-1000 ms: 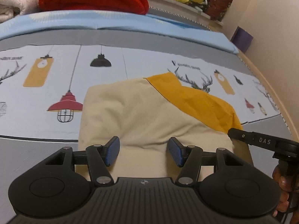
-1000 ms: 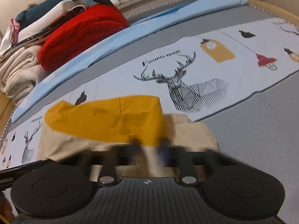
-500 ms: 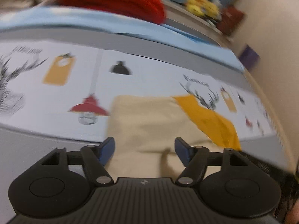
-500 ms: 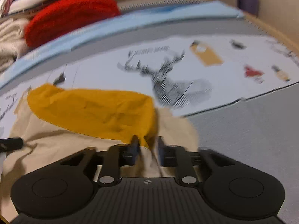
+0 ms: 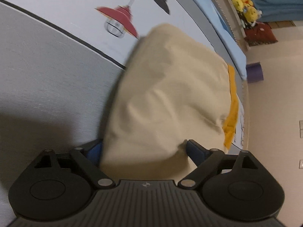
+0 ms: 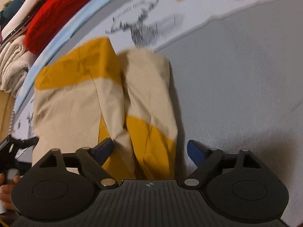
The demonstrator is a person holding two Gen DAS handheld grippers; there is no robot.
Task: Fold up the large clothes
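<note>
Pointing steeply down at the bed, the left gripper (image 5: 144, 148) has its jaws wide and still opening; the near edge of the folded garment (image 5: 166, 94) lies between the blue pads, but they do not press on it. The right gripper (image 6: 149, 149) is tilted down in the same way, its jaws also opening wide, with the cream and mustard cloth (image 6: 132, 102) loose between them and not held. At the left edge of the right wrist view a hand (image 6: 6, 191) of the person holds the other tool. I count one garment, two grippers and one hand. The garment lies as a bundle on the bedsheet (image 6: 236, 79), half on its grey band and half on the white band printed with lamps and a deer. Behind are one red knit (image 6: 58, 11), a pile of pale folded textiles (image 6: 13, 68), some yellow plush toys (image 5: 244, 5) on a ledge and a beige wall (image 5: 272, 102).
</note>
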